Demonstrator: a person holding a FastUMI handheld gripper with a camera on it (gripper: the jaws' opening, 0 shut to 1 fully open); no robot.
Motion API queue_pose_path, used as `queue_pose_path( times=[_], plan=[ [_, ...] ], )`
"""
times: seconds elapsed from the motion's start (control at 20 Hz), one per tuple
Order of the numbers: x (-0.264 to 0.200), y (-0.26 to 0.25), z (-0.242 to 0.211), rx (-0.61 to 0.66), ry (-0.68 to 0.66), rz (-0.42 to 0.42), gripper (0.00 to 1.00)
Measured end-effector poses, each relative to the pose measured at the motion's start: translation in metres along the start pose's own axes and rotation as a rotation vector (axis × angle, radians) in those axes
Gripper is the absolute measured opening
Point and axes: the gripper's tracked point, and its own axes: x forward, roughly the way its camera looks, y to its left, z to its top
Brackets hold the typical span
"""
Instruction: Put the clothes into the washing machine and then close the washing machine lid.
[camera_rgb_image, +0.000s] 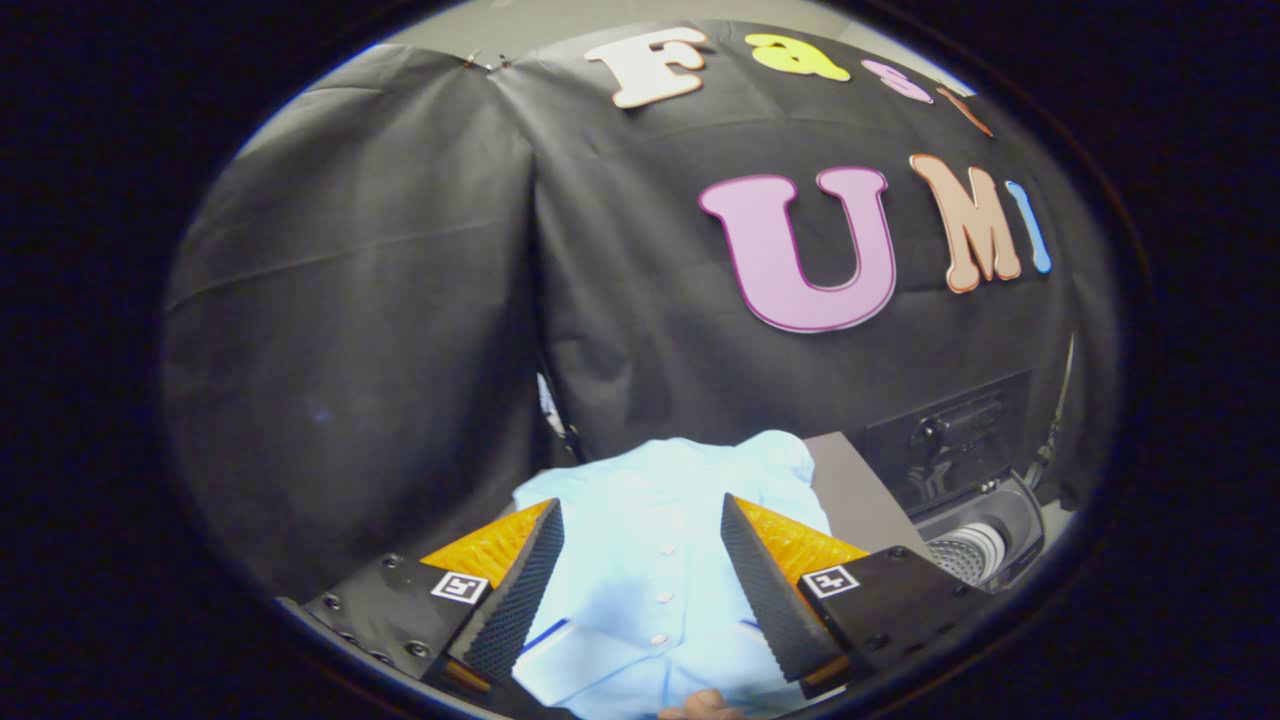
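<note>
A light blue buttoned shirt (660, 560) lies spread out flat, its row of small white buttons running down the gap between the gripper (640, 575) fingers and its cloth reaching on just ahead of them. The gripper's jaws stand wide open with the shirt showing between them; neither finger can be seen pressing on it, and whether they touch the cloth cannot be told. At the near edge of the shirt a fingertip of a person's hand (703, 708) shows. Just beside the shirt, on its right, is a grey flat surface (850, 490). Beyond that, further right of the shirt, stands the small washing machine (985, 535), its lid up and its ribbed pale drum visible inside.
</note>
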Motion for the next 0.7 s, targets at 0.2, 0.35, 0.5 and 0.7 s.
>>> queue_pose_path(
  times=[0.2, 0.35, 0.5, 0.7],
  plan=[
    [0.029, -0.001, -0.033, -0.012, 0.188, 0.011, 0.98],
    [0.043, -0.001, -0.059, -0.118, 0.318, 0.045, 0.98],
    [0.042, 0.002, -0.056, -0.205, 0.288, 0.053, 0.97],
    [0.041, 0.010, -0.061, -0.201, 0.284, 0.133, 0.44]
  ],
)
